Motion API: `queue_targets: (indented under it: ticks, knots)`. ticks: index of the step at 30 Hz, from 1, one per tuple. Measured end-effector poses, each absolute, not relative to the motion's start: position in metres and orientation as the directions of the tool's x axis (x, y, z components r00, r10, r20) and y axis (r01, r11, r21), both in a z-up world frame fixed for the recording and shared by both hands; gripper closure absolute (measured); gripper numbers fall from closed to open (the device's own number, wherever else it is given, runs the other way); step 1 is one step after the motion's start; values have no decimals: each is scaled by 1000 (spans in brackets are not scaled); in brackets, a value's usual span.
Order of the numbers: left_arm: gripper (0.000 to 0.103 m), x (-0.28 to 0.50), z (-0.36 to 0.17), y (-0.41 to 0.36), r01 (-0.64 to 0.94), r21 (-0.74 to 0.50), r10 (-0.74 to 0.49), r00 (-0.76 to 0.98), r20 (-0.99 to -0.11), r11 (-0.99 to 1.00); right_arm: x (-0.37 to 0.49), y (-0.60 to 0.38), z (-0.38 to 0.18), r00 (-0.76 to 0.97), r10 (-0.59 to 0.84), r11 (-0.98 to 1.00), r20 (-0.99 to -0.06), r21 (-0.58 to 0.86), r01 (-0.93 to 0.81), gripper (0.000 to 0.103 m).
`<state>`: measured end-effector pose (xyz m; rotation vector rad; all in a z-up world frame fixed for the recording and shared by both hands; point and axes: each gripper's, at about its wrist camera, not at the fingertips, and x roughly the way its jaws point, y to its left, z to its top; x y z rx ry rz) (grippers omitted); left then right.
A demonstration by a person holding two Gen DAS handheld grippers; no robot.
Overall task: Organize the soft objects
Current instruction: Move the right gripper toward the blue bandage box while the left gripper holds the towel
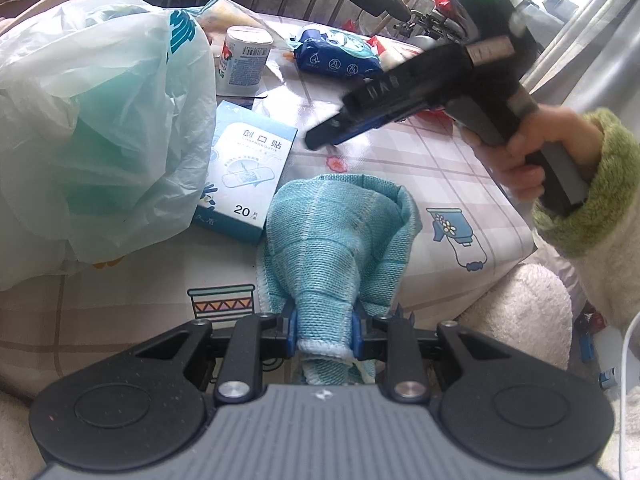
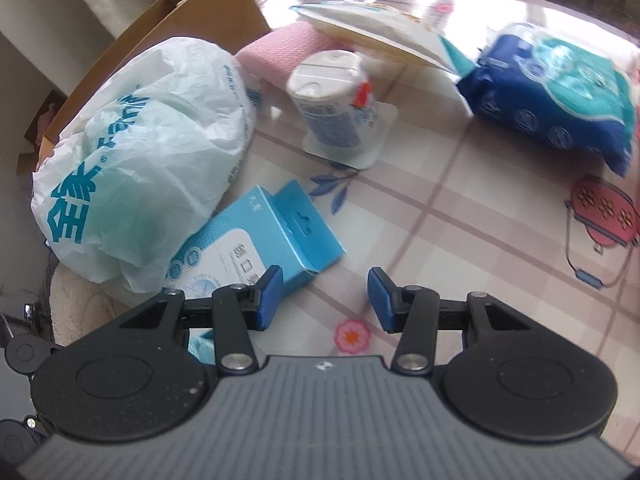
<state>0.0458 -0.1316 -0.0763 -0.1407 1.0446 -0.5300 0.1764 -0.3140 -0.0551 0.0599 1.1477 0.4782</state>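
My left gripper (image 1: 324,332) is shut on a light blue woven cloth (image 1: 340,236); the cloth's far part lies bunched on the checked tablecloth (image 1: 460,168) near the front edge. My right gripper (image 2: 324,298) is open and empty, hovering over the table beside a blue plaster box (image 2: 256,248). It also shows in the left wrist view (image 1: 320,140), held above the table beyond the cloth. A pink cloth (image 2: 280,50) lies at the back. A blue tissue pack (image 2: 560,96) sits at the back right.
A large white-green plastic bag (image 1: 92,120) fills the left side, next to the plaster box (image 1: 248,168). A white canister (image 2: 332,100) stands mid-table. A cardboard box (image 2: 180,20) stands behind the bag. A white fluffy seat (image 1: 520,320) sits below the table's right edge.
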Motion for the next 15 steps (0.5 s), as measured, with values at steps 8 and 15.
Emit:
queue_targets:
  ticks: [8, 15]
  knots:
    - [78, 47, -76, -132, 356, -356, -484, 391, -783, 864, 173, -341, -49, 340, 409, 907, -847, 336, -253, 72]
    - [78, 43, -77, -126, 341, -354, -473, 389, -791, 871, 196, -297, -31, 344, 488, 857, -802, 365, -364, 42]
